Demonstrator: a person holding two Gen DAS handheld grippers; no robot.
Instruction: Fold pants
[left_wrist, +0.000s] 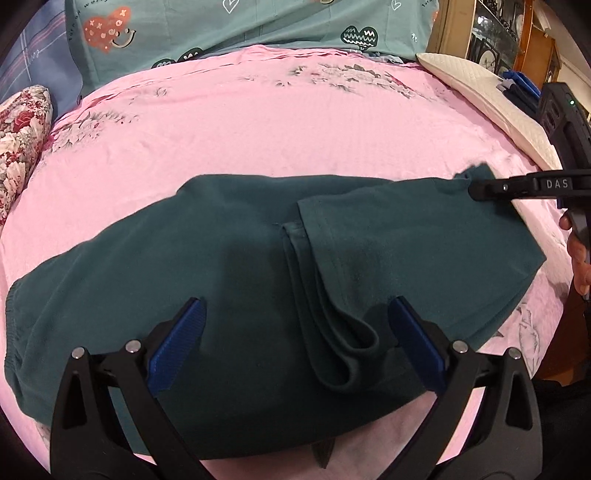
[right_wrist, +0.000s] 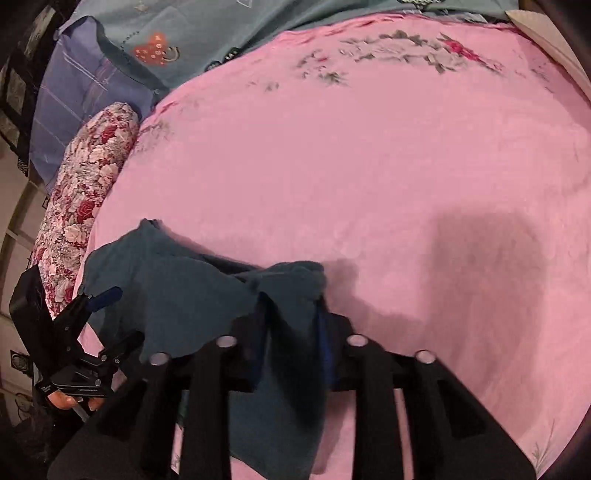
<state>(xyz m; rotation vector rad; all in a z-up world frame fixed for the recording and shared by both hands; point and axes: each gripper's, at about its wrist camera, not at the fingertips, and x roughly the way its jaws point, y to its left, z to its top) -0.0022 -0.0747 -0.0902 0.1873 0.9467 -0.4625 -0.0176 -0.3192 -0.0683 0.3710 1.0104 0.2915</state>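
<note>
Dark teal pants (left_wrist: 236, 273) lie across the pink bed sheet (left_wrist: 258, 133), partly folded, with the elastic waistband at the left and a folded hem loop near the front middle. My left gripper (left_wrist: 295, 314) is open just above the pants, its blue pads either side of the hem loop. My right gripper (right_wrist: 291, 321) is shut on a far corner of the pants (right_wrist: 288, 295) and lifts it off the sheet. It also shows in the left wrist view (left_wrist: 476, 190), pinching the far right corner. The left gripper shows in the right wrist view (right_wrist: 110, 317) at the left.
A floral bolster (left_wrist: 18, 147) lies at the left edge of the bed. Teal heart-print bedding (left_wrist: 240, 29) and a blue plaid pillow (right_wrist: 77, 96) lie at the back. A white pillow (left_wrist: 480, 88) lies at the right, with wooden furniture (left_wrist: 532, 40) behind.
</note>
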